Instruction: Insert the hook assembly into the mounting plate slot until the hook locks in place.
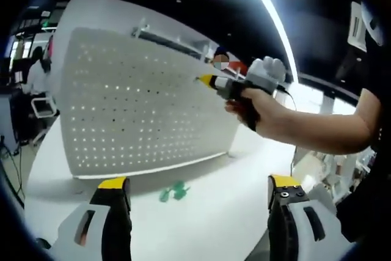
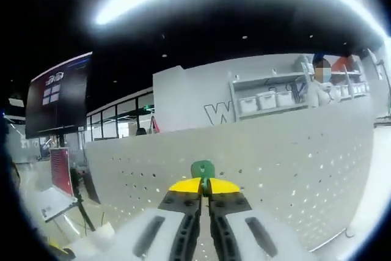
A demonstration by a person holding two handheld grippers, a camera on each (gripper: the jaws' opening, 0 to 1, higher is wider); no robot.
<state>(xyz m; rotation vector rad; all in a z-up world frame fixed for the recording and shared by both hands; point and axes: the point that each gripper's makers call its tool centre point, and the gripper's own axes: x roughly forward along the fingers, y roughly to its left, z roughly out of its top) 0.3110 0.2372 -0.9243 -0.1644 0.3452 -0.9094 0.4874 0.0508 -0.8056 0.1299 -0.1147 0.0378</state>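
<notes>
In the left gripper view a white perforated mounting plate (image 1: 146, 105) stands upright on the white tabletop (image 1: 208, 212), filling the left and centre of the frame, its rows of small holes lit from behind. At the bottom of this view the left gripper (image 1: 198, 191) shows its two yellow-tipped jaws set wide apart, one at lower left and one at lower right, with nothing between them. On the tabletop between those jaws, just in front of the plate's lower edge, lie green hook pieces (image 1: 175, 192). In the upper right of the same view a person's hand (image 1: 259, 111) and bare forearm come in from the right edge, carrying the right gripper (image 1: 206, 80), whose yellow tip points at the plate's right portion near its upper edge; whether the tip touches the plate cannot be told. In the right gripper view the right gripper (image 2: 203, 186) rises from the bottom centre with its yellow-tipped jaws drawn close together, pinching a small green hook assembly (image 2: 203, 169) that stands above the tips. The hook sits directly before the perforated mounting plate (image 2: 293, 163), which spans the middle and right of the frame. Shelves with white bins (image 2: 269, 99) show beyond the plate at upper right, and a dark screen (image 2: 61, 96) hangs at upper left.
</notes>
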